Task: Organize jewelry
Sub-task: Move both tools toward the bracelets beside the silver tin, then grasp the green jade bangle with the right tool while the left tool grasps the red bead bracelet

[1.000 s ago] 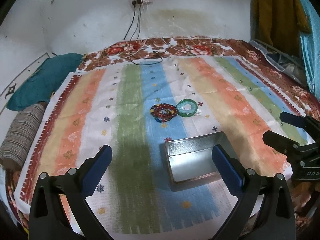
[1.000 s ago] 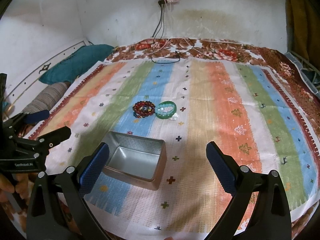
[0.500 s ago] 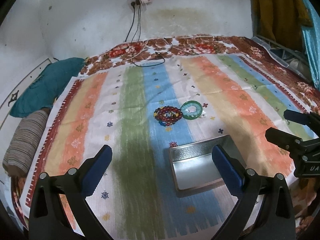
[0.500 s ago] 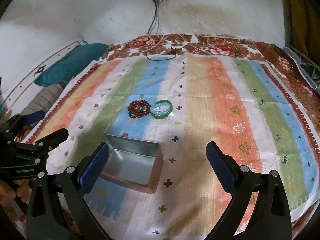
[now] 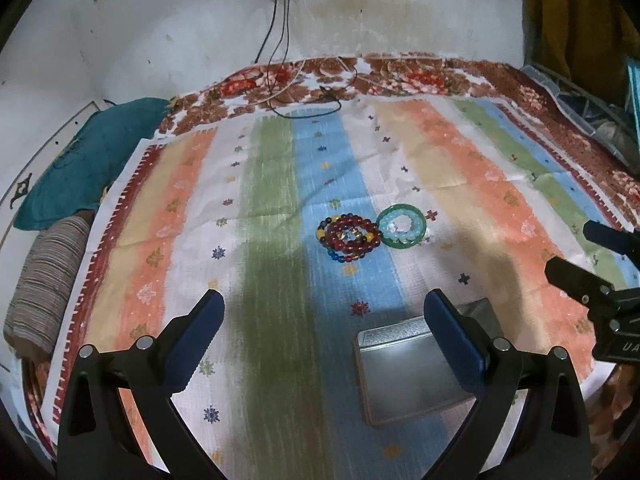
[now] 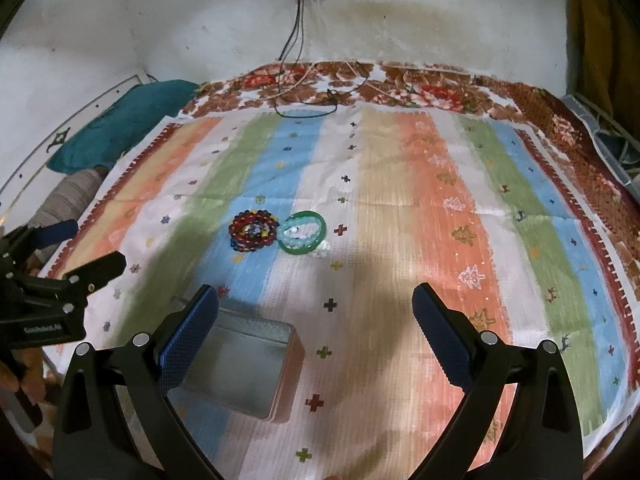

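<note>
Left claw (image 5: 322,330): jaws spread, empty; tin (image 5: 408,376) beside right finger.
Right claw (image 6: 316,322): jaws spread, empty.
Bracelets: beaded (image 5: 349,237) touching green (image 5: 401,226), ahead.

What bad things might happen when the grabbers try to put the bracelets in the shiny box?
The beaded bracelets lie stacked and touch the green bangle, so a pinch may lift several or drag the bangle along. The cloth is soft, so open fingers might snag it. The tin box sits loose near the bed's edge, right by both open grippers, so a bump may shove it off.
</note>
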Available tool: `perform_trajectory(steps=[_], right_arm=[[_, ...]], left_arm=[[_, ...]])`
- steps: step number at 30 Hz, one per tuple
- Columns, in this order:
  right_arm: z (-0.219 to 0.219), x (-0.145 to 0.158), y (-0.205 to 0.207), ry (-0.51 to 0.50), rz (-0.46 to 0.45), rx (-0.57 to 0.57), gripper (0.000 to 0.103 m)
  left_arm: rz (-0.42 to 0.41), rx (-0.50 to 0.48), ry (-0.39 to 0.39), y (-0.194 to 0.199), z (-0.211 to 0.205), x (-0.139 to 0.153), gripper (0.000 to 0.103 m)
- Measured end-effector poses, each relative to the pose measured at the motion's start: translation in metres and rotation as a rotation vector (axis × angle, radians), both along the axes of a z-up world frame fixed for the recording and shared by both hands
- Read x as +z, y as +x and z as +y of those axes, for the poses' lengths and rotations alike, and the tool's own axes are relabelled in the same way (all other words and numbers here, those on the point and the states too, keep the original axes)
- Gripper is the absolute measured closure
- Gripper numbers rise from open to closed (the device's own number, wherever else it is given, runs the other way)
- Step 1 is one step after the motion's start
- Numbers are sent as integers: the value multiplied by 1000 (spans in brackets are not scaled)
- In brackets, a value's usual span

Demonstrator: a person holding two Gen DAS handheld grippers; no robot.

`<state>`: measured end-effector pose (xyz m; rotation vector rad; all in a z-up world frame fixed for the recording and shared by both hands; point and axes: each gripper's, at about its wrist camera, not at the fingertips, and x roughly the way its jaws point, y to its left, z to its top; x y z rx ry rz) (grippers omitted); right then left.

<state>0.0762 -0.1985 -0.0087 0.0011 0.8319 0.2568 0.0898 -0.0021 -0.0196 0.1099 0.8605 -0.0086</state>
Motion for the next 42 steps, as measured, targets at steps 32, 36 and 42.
perform_trajectory(steps=[32, 36, 42], right_arm=[[9, -43, 98, 56, 210, -40, 5], [11, -52, 109, 76, 235, -38, 5], [9, -64, 124, 98, 267, -57, 5]], left_arm=[[205, 103, -129, 112, 23, -56, 6], [228, 112, -142, 122, 27, -64, 6], [272, 127, -159, 139, 34, -82, 10]])
